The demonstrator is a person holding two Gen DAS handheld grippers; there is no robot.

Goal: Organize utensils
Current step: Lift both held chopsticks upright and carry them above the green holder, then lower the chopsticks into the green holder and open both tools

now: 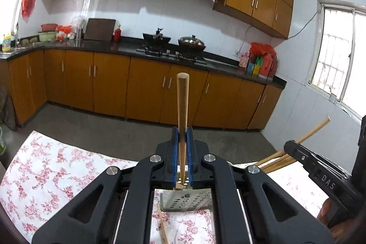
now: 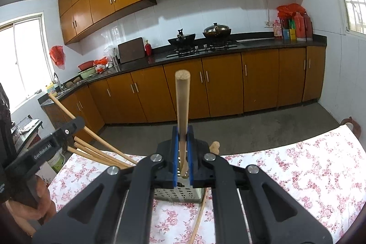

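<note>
Left hand-held gripper (image 1: 182,137) clenched on a round wooden handle (image 1: 182,104), held upright, probably to drop it straight into the perforated metal holder (image 1: 186,200) just below on the floral-clothed worktop (image 1: 45,166). Right hand-held gripper (image 2: 182,137) likewise clamped on a paler wooden handle (image 2: 182,104), also vertical above the same holder, with several more wooden sticks (image 2: 98,152) already leaning out to the left. Both handles smooth, tapering, blunt-topped; lower ends hidden, so utensil type unclear; one loose stick (image 2: 200,216) lying near on the cloth.
</note>
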